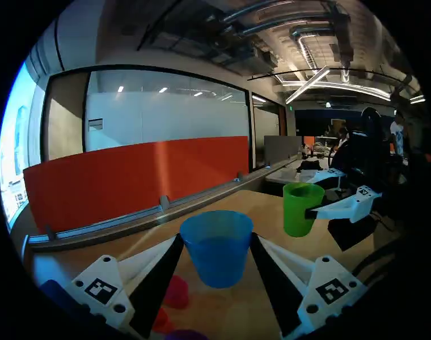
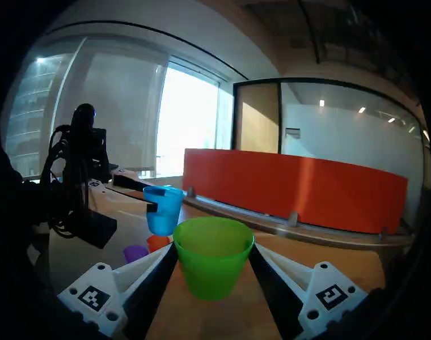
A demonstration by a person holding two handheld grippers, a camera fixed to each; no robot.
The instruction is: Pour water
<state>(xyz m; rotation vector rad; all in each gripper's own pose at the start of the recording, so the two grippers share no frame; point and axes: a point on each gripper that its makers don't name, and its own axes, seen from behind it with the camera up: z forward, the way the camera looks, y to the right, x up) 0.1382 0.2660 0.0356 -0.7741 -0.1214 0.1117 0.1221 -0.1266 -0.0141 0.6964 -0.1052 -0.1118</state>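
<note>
Cups, two: blue cup (image 1: 216,249), green cup (image 2: 213,258).

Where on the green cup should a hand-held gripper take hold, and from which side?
Its side wall below the rim, approached level from the side, a finger on each flank, as the right hand-held gripper holds the green cup. It is upright and tapers downward, so the wider rim resists slipping.

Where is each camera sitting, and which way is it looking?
Left gripper view: rides on the left tongs, looking along them at the blue cup they hold; green cup beyond, to the right.
Right gripper view: rides on the right tongs, looking at the green cup they hold; blue cup beyond, left.
Shared: both cups, orange partition.
</note>
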